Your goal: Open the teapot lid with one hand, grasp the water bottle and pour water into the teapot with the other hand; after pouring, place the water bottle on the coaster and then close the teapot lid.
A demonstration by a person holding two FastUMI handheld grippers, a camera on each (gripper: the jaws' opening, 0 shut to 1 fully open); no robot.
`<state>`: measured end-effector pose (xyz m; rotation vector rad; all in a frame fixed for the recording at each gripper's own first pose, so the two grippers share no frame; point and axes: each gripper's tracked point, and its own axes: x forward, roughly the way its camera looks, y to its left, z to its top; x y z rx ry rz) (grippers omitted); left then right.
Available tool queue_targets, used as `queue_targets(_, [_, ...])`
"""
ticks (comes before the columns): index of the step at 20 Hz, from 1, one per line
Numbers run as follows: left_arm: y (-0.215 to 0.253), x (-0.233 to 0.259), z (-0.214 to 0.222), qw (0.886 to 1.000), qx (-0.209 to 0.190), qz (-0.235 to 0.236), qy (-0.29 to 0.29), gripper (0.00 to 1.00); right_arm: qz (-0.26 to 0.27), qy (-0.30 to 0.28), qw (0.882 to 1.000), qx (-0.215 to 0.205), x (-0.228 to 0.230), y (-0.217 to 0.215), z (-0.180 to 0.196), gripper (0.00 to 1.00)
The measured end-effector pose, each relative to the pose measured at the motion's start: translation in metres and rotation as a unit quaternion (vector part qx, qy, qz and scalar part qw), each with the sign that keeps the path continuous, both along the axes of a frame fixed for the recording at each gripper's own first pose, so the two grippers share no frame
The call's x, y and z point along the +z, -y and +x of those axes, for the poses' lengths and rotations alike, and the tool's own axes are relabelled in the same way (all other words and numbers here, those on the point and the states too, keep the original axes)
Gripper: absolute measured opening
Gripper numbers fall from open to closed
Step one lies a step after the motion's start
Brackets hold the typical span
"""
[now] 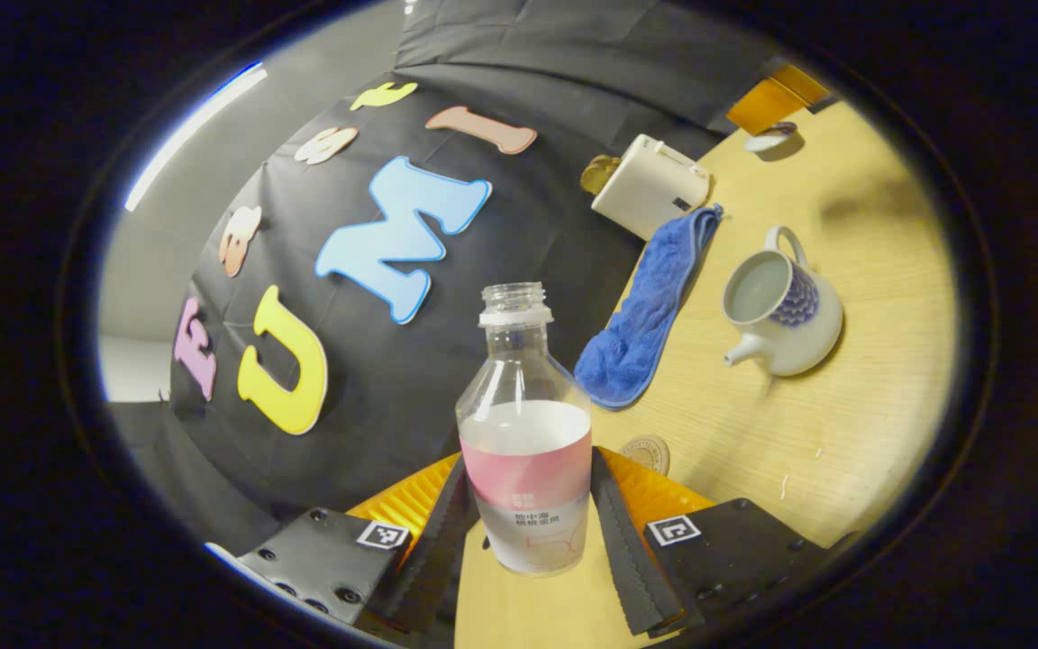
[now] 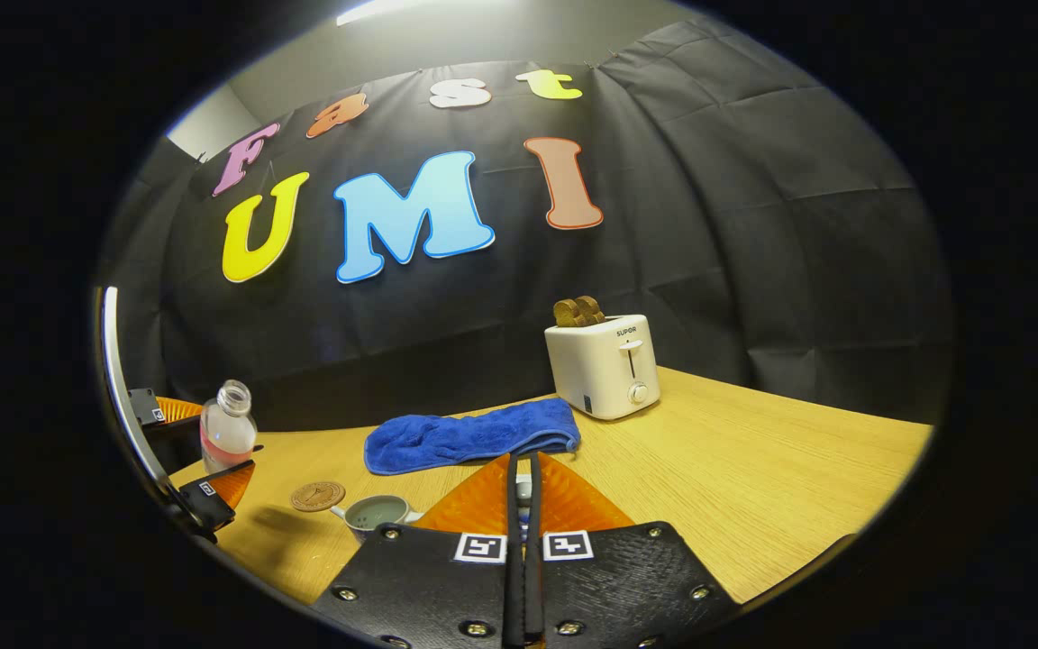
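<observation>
Clear plastic water bottle [image 1: 526, 442], part full, flexes; left gripper [image 1: 528, 532] fingers clamp its labelled waist. Right gripper [image 2: 523, 514] fingers nearly closed, on what I cannot tell.

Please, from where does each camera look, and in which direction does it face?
Left gripper view: rides on the left tool, looking along its fingers past the gripped water bottle toward the open teapot.
Right gripper view: rides on the right tool, pinching what seems the teapot lid, facing the booth wall and toaster.
Shared: water bottle, teapot, blue towel, toaster, coaster.
</observation>
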<state>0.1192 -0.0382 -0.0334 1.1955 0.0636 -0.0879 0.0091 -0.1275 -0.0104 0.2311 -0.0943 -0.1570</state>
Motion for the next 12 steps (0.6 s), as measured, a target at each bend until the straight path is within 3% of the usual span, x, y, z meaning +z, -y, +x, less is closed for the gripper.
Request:
queue_targets(5, [0.018,-0.003,0.008,0.997,-0.025,0.077,-0.007,0.88,-0.003,0.004,1.0,0.003,0.0,0.0,-0.007,0.0])
queue_targets(12, [0.03,-0.006,0.017,0.983,-0.045,0.179,-0.011,0.88,0.007,-0.004,1.0,-0.005,-0.012,0.011,-0.009,0.0])
